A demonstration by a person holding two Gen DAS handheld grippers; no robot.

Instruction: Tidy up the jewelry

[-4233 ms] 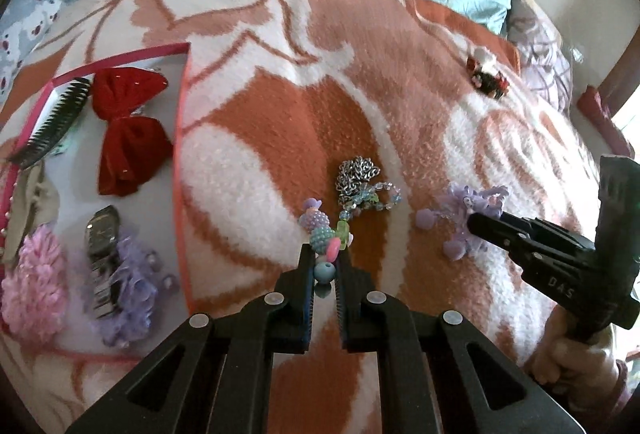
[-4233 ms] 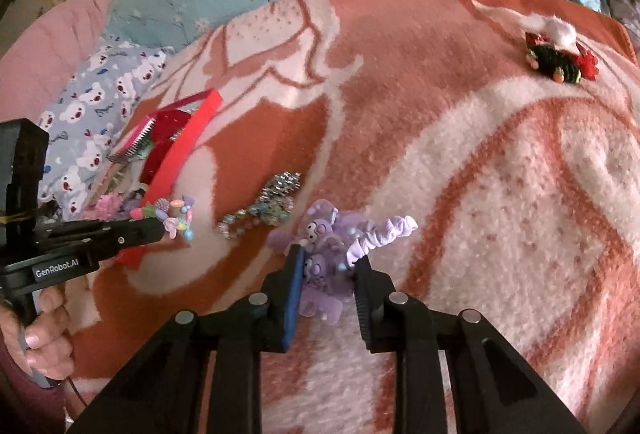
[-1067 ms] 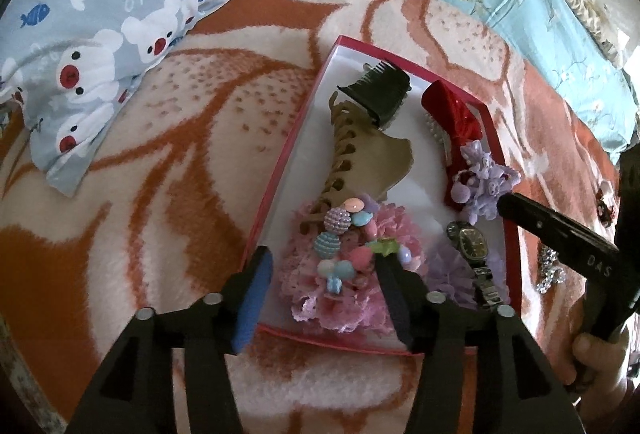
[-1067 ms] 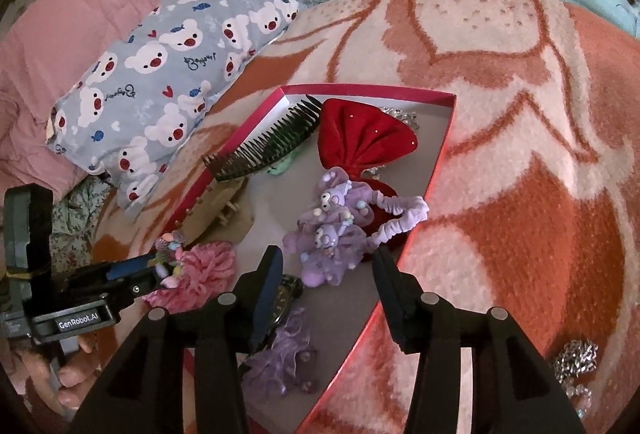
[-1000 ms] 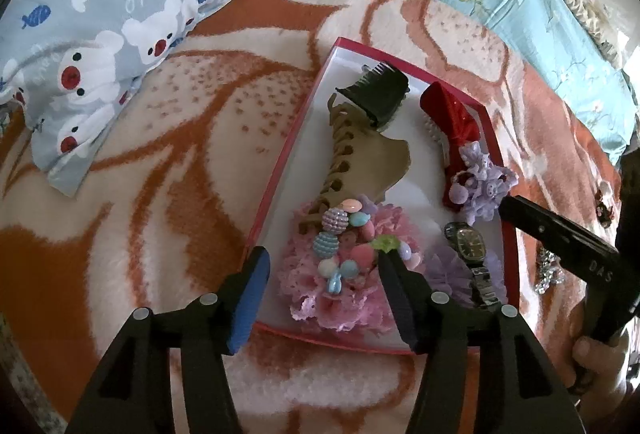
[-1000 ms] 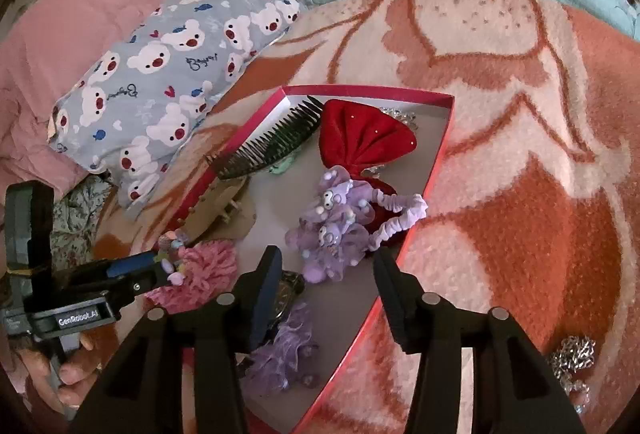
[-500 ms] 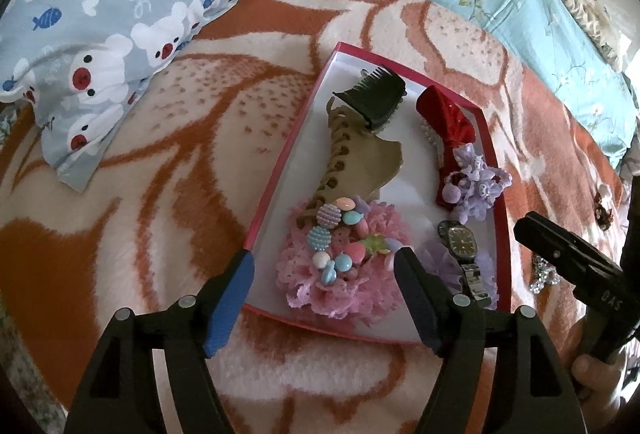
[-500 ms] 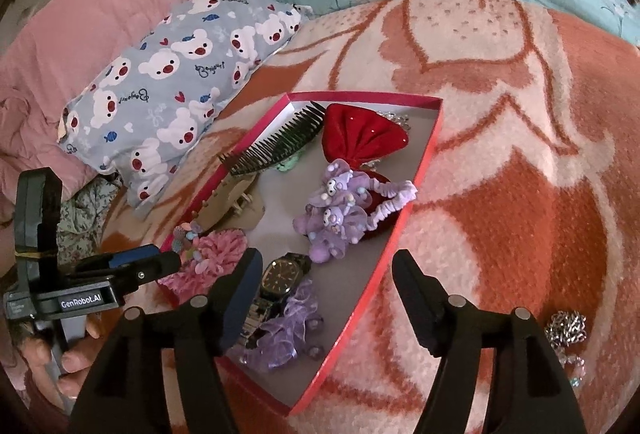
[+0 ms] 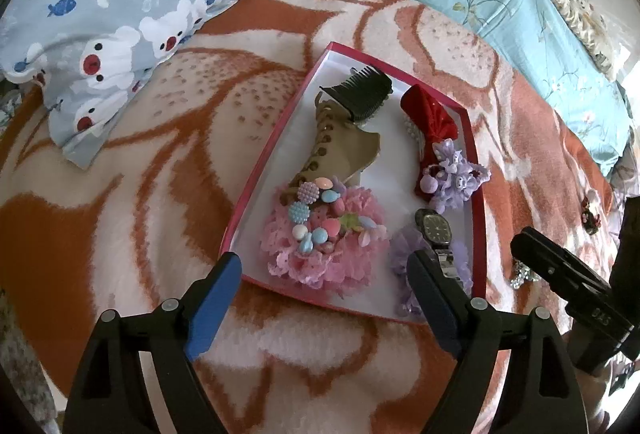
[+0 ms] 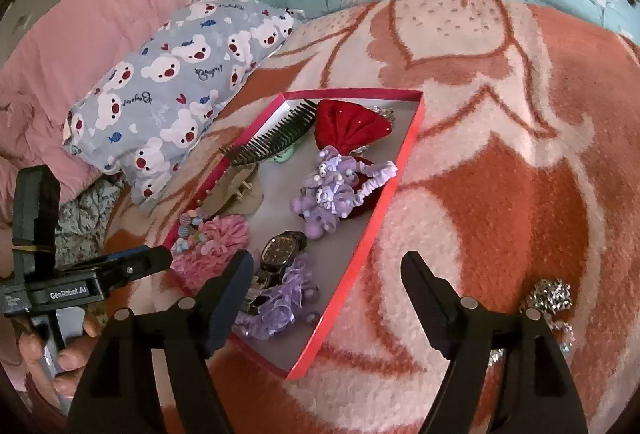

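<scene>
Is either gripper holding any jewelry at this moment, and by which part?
Nothing is held. The left gripper and right gripper are both open and empty.

Red tray crowded, bare floor only mid-centre; blanket right of tray open

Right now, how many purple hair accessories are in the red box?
2. A purple cartoon scrunchie lies against the red bow by the red box's right wall; a sheer purple ruffle scrunchie sits at the near end, under the wristwatch. Others may be hidden underneath.
</scene>
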